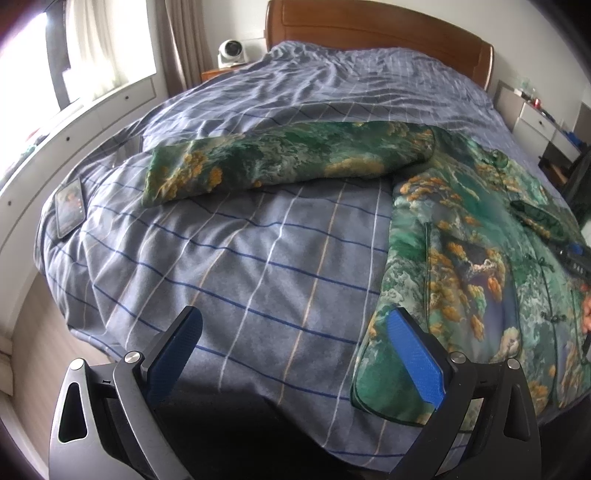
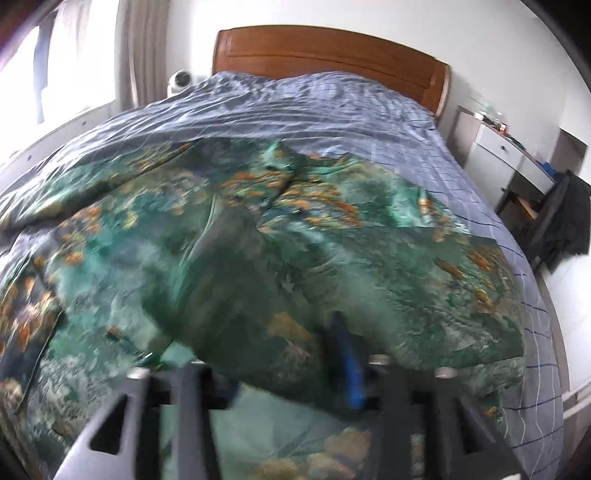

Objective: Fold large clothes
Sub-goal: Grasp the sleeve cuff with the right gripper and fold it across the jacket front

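Bed [image 1: 258,240] fills both views, covered by a grey-blue checked duvet with dark blue and pale lines, creased toward the wooden headboard [image 1: 369,26]. White walls behind. Window with curtain [image 1: 173,40] beside the bed's far edge; a small white fan [image 1: 229,53] sits on a nightstand next to the headboard. White drawer unit [image 2: 498,155] on the headboard's other side, dark cloth hanging near it.

Phone [image 1: 69,211] lies on the duvet at the window-side edge.

Green printed jacket [image 1: 461,240] lies spread on the duvet at the foot end, one sleeve stretched flat toward the window side.

Left gripper [image 1: 295,354]: jaws wide apart, nothing between them, by the jacket's hem.

Right gripper [image 2: 266,373]: blurred; jaws apart, jacket fabric draped over them, not pinched.
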A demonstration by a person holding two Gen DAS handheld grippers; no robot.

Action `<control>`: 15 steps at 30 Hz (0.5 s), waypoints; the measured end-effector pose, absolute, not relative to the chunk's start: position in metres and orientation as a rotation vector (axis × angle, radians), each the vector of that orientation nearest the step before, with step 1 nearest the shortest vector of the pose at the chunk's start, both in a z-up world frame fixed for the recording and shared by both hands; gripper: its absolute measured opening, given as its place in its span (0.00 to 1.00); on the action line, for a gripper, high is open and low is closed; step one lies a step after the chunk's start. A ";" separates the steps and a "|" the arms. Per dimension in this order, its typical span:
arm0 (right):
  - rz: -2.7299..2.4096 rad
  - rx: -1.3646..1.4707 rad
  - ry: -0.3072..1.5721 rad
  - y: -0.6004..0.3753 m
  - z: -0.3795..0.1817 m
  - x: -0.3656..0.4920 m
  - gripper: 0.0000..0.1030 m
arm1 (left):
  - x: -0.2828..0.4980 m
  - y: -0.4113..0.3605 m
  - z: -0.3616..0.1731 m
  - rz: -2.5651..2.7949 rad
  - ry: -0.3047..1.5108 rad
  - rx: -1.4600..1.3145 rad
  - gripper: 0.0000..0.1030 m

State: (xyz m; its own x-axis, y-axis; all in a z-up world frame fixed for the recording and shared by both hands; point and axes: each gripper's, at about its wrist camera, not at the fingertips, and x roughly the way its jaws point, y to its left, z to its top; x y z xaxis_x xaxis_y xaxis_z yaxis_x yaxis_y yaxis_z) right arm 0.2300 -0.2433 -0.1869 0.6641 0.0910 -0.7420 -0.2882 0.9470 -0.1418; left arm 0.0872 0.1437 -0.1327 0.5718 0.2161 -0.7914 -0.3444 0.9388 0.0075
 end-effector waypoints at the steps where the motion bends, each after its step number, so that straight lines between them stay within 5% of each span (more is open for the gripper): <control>1: 0.229 -0.274 0.819 -0.239 -0.187 0.226 0.58 | 0.087 0.143 -0.132 0.330 0.904 -0.151 0.98; 15: 0.356 -0.242 0.776 -0.224 -0.149 0.160 0.60 | 0.082 0.148 -0.135 0.333 0.908 -0.159 0.98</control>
